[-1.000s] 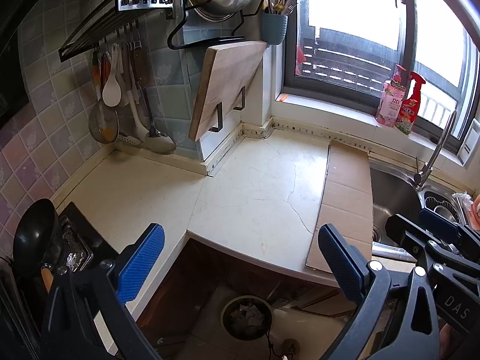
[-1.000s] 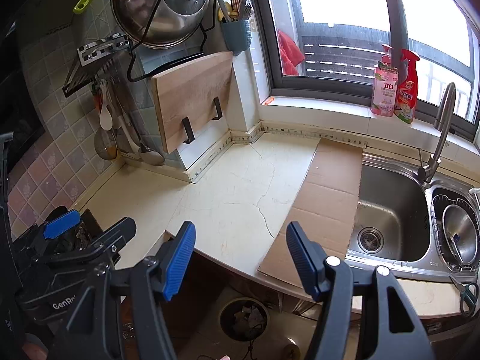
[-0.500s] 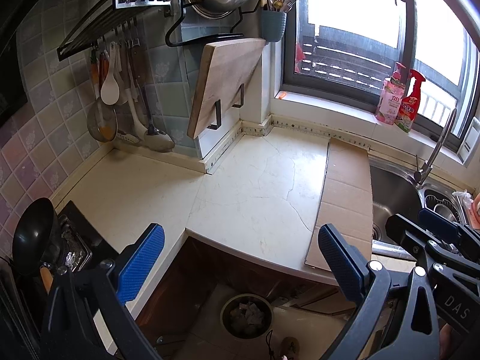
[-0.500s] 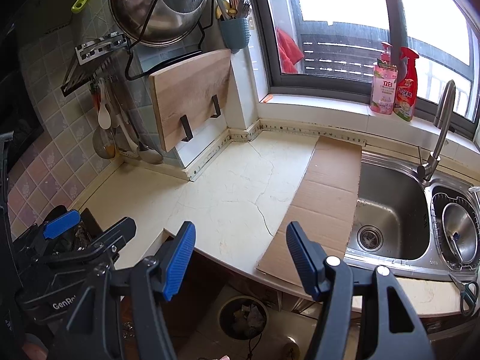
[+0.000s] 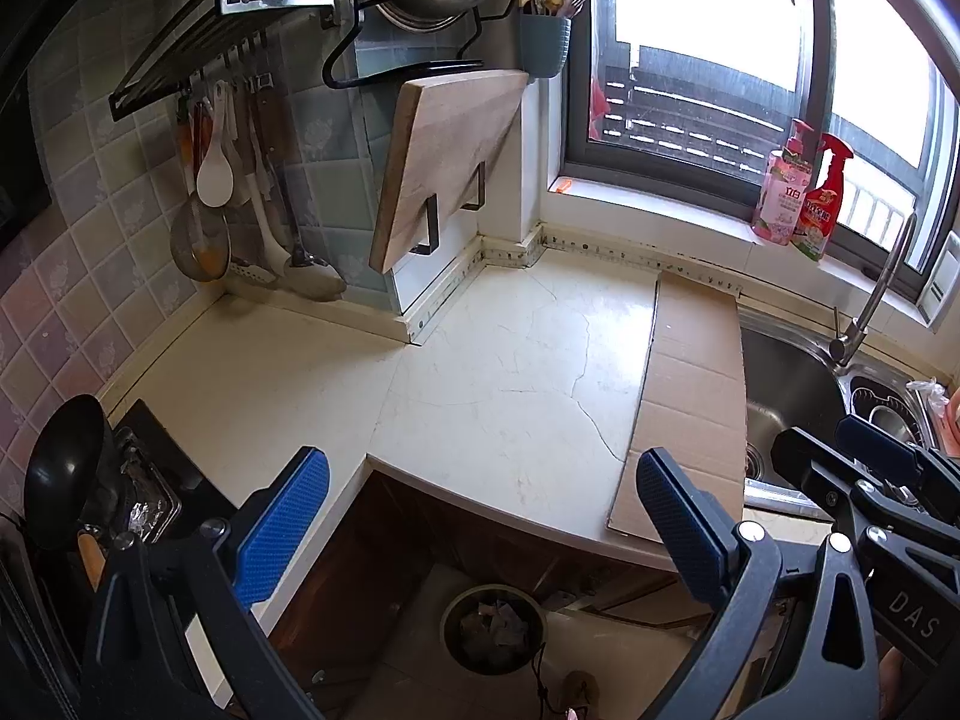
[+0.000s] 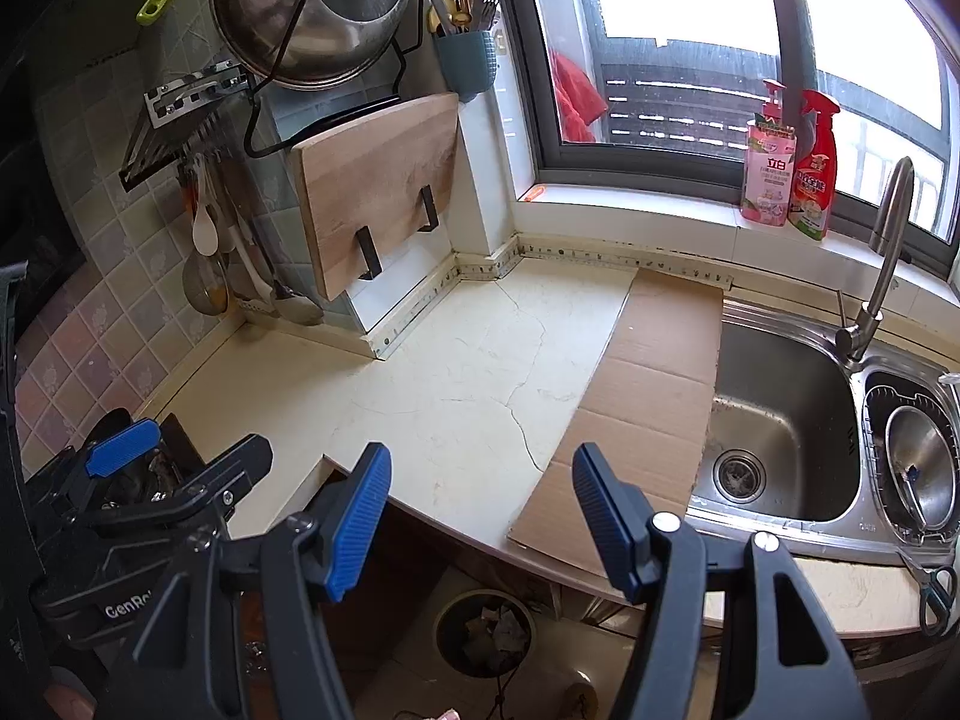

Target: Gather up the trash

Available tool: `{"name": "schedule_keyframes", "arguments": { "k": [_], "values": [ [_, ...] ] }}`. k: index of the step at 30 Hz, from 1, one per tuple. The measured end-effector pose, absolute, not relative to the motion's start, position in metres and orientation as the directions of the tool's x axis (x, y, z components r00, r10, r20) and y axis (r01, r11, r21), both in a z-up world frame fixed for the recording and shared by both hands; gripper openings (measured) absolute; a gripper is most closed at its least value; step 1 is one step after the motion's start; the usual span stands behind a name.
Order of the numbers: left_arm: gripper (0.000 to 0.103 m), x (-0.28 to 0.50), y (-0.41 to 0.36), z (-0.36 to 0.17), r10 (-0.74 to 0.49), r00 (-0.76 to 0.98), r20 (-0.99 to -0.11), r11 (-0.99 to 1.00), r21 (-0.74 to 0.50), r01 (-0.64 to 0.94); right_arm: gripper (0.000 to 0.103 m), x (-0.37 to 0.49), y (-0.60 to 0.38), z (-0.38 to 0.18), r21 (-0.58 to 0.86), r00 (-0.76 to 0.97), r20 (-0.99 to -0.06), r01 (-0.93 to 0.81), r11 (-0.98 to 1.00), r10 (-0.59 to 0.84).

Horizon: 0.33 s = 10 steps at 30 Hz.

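Far left, a black pan (image 5: 63,468) sits on the stove at the counter's left end. Utensils (image 5: 240,204) hang from a wall rack (image 5: 180,78) above the counter's back edge, and a wooden cutting board (image 6: 378,192) rests in wall brackets beside the window corner. The left tongs (image 5: 480,534) hover over the counter's front edge, jaws spread wide, holding nothing. The right tongs (image 6: 480,522) hang beside them, likewise wide open and empty. On the floor below the counter's front edge stands a round trash bin (image 6: 483,630) with crumpled scraps inside. The cream counter (image 6: 450,378) is cracked across its middle. A flattened cardboard sheet (image 6: 642,402) lies along the counter's right edge, touching the steel sink (image 6: 780,420). Two bottles (image 6: 786,162) stand on the sill behind the faucet (image 6: 882,258).
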<state>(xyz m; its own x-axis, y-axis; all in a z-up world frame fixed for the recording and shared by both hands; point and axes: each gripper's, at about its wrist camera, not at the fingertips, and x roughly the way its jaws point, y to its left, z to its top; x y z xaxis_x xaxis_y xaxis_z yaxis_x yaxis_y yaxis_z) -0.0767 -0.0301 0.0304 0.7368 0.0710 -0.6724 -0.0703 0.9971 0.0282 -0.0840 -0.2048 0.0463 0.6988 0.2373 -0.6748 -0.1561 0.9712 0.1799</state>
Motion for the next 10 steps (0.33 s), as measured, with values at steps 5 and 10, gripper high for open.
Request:
{"name": "schedule_keyframes", "arguments": {
  "k": [5,10],
  "values": [
    [0.101,-0.075,-0.03,0.029,0.072,0.736,-0.674,0.997,0.031,-0.069,0.063,-0.082,-0.206,0.047,0.181,0.696,-0.677,-0.158,0.971,0.24],
    [0.101,-0.072,-0.028,0.029,0.07,0.732,-0.678,0.997,0.033,-0.065,0.063,-0.073,-0.21,0.044,0.188,0.685,-0.683,-0.172,0.967,0.255]
  ]
}}
